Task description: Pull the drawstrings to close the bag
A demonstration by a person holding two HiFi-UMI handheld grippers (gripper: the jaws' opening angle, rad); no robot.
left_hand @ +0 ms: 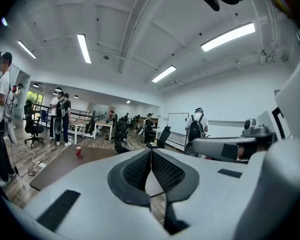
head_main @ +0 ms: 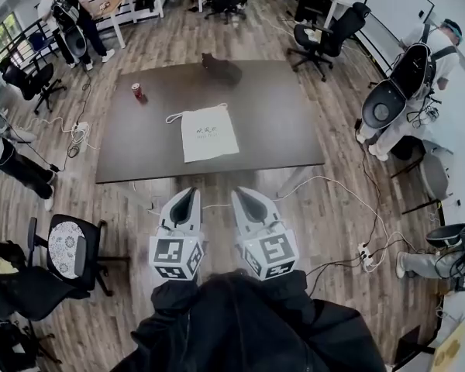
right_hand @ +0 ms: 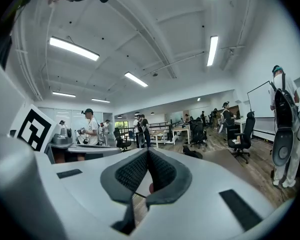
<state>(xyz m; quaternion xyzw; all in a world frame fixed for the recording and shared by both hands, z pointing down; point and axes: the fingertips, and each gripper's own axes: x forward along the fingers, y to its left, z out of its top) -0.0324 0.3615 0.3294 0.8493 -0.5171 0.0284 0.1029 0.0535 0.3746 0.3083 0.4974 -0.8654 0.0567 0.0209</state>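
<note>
Head view: a pale bag (head_main: 208,134) lies flat near the middle of a dark desk (head_main: 287,130). Its mouth is at the far edge, and a drawstring (head_main: 173,117) loops out past its far-left corner. A red can (head_main: 138,91) stands well apart, far left. Your left claw (head_main: 187,192) and right claw (head_main: 244,194) hang side by side short of the desk's near edge, well apart from the bag, both pointing toward it.

Left gripper view: the left claw (left_hand: 151,151) is closed, its tips meeting with nothing between them. It looks level across the room, and the bag is out of sight.

Right gripper view: the right claw (right_hand: 148,151) is likewise closed and empty, and no bag shows here either.

The pull has not begun. To do it well, open both claws, tip them down and reach over the desk. Take cord, not cloth. Only the left loop shows, so look for a second cord on the right. Pull outward along the mouth so the cloth gathers rather than the bag sliding.
</note>
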